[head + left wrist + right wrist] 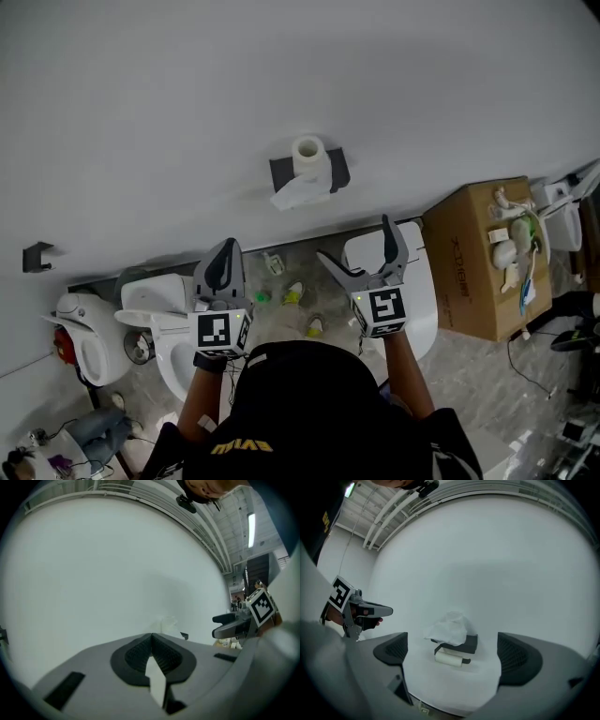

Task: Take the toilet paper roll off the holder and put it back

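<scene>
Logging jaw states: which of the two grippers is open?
The right gripper: its jaws stand wide apart, gripping nothing. The left gripper has its jaws pressed together.

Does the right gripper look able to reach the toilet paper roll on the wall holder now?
Probably yes. The right claw is open and faces the toilet paper roll on the holder, and nothing shows between them. It is not yet at the roll.

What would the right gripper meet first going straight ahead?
Likely the toilet paper roll on its holder, centred ahead of the open right gripper; nothing nearer shows, though depth is unclear.
</scene>
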The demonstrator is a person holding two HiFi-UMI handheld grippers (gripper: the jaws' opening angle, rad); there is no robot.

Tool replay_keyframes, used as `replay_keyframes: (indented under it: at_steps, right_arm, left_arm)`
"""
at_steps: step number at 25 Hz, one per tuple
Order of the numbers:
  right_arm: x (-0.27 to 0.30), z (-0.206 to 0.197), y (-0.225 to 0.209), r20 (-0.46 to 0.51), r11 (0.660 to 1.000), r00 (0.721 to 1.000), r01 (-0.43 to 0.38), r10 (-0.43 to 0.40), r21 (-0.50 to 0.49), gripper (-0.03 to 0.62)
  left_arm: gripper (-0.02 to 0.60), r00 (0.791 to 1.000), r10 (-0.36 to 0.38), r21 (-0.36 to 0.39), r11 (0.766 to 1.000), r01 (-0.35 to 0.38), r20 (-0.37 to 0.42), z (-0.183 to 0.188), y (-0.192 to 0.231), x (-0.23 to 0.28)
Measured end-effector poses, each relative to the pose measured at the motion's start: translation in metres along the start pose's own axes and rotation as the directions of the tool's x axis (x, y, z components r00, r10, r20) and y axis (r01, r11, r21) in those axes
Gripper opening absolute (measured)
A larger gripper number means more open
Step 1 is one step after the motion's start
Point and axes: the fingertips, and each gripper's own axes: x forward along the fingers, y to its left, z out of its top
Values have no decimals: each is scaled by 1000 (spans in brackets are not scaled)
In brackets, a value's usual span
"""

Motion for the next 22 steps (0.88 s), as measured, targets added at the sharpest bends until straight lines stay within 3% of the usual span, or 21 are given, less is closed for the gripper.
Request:
replay_keyframes:
  at_steps: [11,22]
  right_arm:
    - [68,8,-1,-8,999,1000,29,-30,-33,583]
    - [116,12,-2,-23,996,997,67,-68,-53,583]
  left_arm:
    - [11,988,-131,-14,991,133,77,-2,19,96]
    - [11,970,-222,-30,974,226,95,-7,23,132]
